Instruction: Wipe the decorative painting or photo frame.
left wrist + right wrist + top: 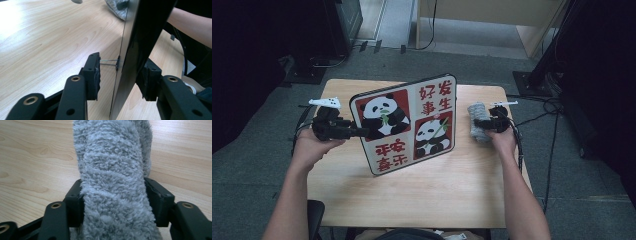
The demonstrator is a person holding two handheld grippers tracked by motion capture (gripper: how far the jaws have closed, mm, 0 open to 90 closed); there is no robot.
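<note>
My left gripper (362,132) straddles the panda board's (412,125) edge, jaws spread; my right gripper (479,124) pinches the grey towel (477,117) near the table's (422,200) right edge

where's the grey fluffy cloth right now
In the high view the grey fluffy cloth lies on the table's right side, between the right hand-held gripper's jaws, beside the panda board.

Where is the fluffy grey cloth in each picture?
High view: the fluffy grey cloth is right of centre, on the wooden table, beside the panda board.
Left gripper view: a corner of it at the top edge.
Right gripper view: in the centre, rising between the right tongs.
Shared landmark: the wooden table.
</note>
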